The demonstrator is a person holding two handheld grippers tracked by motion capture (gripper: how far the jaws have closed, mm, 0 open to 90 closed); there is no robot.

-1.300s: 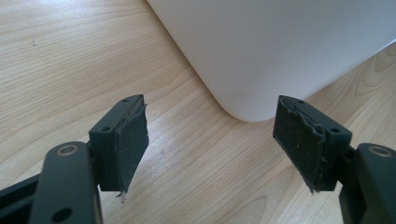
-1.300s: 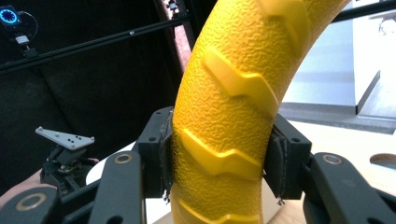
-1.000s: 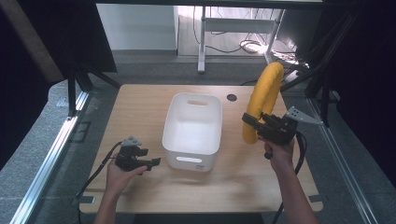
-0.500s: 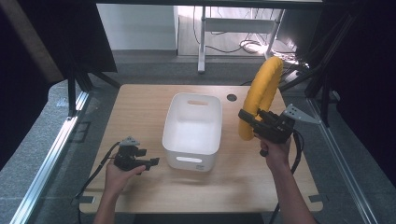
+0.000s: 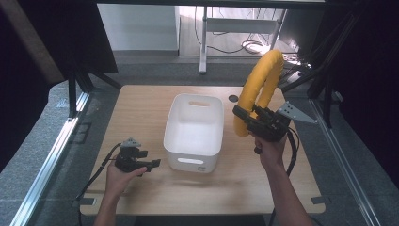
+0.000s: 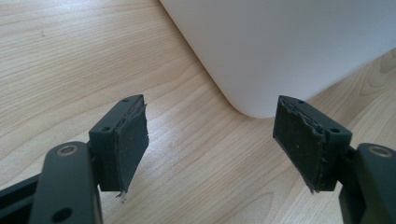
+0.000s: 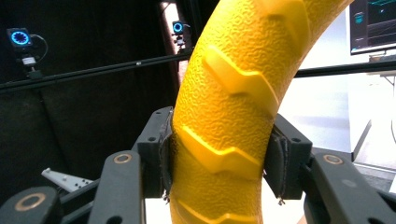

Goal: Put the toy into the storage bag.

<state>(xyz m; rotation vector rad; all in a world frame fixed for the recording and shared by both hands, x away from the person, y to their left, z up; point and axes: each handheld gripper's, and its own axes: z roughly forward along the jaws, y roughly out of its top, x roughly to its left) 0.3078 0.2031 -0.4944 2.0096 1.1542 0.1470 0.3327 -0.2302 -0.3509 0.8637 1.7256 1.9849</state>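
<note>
Gripping yellow ring (image 5: 256, 89) upright between clenched right gripper (image 5: 248, 118) jaws, left gripper (image 5: 151, 164) released, empty, beside white bin (image 5: 194, 132)

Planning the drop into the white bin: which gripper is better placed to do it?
Right. The right gripper is already shut on the yellow ring, held up beside the white bin. The left gripper is open, empty, low at the bin's near corner.

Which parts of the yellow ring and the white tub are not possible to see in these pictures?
- Yellow ring: right gripper view, top and bottom cut off by the frame edges.
- White tub: left gripper view, its inside is out of frame.
- Yellow ring's lower end: high view, hidden behind the right hand-held gripper.
</note>
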